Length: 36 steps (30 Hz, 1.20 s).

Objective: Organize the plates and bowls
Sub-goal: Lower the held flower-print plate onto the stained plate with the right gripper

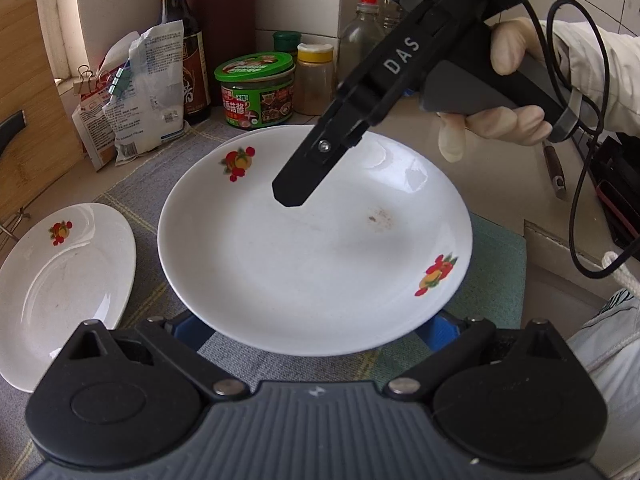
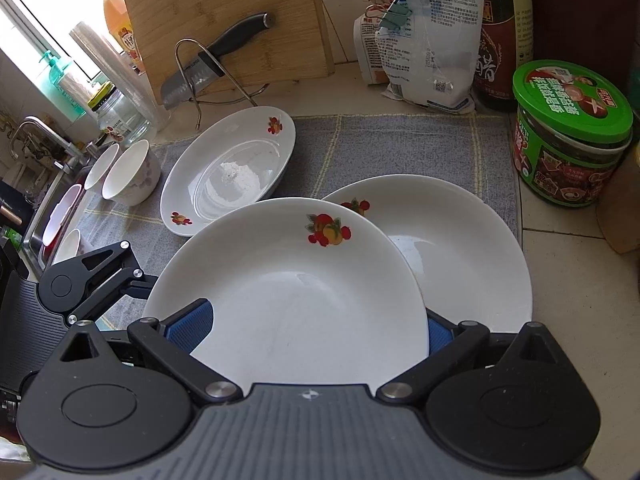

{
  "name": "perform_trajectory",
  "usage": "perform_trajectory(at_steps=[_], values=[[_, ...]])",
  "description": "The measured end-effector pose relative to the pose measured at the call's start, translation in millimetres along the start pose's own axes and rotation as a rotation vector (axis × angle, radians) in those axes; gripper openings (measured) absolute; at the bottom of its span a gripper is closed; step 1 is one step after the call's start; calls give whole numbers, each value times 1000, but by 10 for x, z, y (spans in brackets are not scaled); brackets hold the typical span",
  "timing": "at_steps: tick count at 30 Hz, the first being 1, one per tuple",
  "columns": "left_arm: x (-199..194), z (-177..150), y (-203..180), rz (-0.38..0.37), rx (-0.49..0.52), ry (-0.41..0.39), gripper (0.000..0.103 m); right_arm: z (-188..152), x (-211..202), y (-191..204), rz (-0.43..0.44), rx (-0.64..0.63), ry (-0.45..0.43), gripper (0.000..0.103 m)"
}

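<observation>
A white plate (image 1: 312, 248) with fruit decals fills the left wrist view and lies over the two blue pads (image 1: 192, 330) of my left gripper (image 1: 316, 320), whose jaws stand wide apart beneath its near rim. The same plate (image 2: 292, 300) covers the fingertips of my right gripper (image 2: 312, 332), which is also spread wide. It overlaps a second round plate (image 2: 472, 264). In the left wrist view, a black finger of the right gripper (image 1: 292, 192) hangs over the plate's far half. An oval plate (image 2: 228, 172) lies to the left on the mat, with two white bowls (image 2: 132, 178) beyond it.
A grey mat (image 2: 400, 152) covers the counter. At the back stand a green-lidded jar (image 2: 572, 136), a dark sauce bottle (image 2: 504, 40), clipped bags (image 2: 432, 40), and a cutting board (image 2: 228, 28) with a knife (image 2: 208, 64) on a wire rack. A sink (image 2: 48, 208) with dishes lies at the left.
</observation>
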State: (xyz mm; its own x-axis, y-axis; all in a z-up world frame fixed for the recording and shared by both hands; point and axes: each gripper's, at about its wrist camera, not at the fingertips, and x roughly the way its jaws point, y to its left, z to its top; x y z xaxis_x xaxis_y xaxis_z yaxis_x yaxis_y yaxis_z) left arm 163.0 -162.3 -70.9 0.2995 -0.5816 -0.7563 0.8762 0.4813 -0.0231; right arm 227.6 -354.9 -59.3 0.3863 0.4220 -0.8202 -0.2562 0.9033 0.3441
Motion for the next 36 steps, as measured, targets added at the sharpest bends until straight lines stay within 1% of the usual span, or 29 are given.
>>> perform_trajectory(at_steps=[11, 36], values=[[151, 118, 26, -12, -9, 20, 101, 29, 22, -160, -7, 14, 0, 103], [300, 215, 117, -35, -18, 41, 101, 105, 126, -386, -13, 49, 16, 103]])
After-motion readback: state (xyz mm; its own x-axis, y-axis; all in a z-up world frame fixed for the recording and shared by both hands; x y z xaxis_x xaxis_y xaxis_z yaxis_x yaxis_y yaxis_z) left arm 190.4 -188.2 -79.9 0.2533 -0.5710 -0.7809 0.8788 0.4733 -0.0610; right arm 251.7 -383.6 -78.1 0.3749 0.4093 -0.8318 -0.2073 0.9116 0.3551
